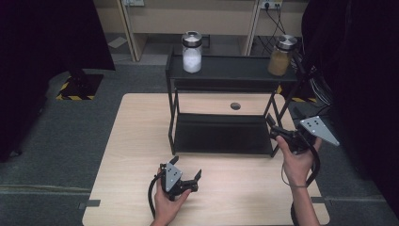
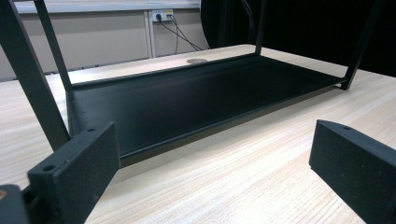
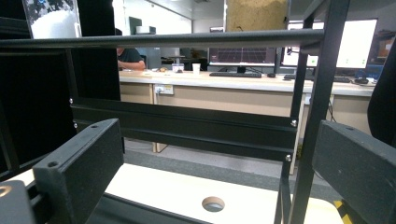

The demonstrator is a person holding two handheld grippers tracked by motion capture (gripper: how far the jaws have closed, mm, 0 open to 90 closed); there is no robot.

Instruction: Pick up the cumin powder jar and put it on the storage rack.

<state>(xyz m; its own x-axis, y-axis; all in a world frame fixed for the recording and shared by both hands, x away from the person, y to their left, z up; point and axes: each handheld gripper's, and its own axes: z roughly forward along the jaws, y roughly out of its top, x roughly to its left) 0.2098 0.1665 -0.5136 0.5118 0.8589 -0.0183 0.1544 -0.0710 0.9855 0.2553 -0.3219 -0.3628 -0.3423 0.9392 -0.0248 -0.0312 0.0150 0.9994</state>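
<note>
A black two-tier rack (image 1: 221, 134) stands on the wooden table (image 1: 141, 136). On its top shelf (image 1: 235, 68) are a jar of white grains (image 1: 192, 52) at the left and a jar of brown grains (image 1: 281, 56) at the right. My left gripper (image 1: 196, 181) is open low over the table in front of the rack, facing its lower shelf (image 2: 187, 98). My right gripper (image 1: 274, 128) is open beside the rack's front right leg, looking through the frame. From there the white jar (image 3: 51, 18) and the brown jar (image 3: 256, 14) show above the top rail (image 3: 187, 39). Both grippers (image 2: 217, 158) (image 3: 215, 163) hold nothing.
A round cable hole (image 1: 235, 106) sits in the table behind the rack, also visible as the hole (image 3: 213, 204). Desks with monitors (image 3: 243, 56) stand far behind. The floor beyond has yellow-black tape marks (image 1: 75, 96).
</note>
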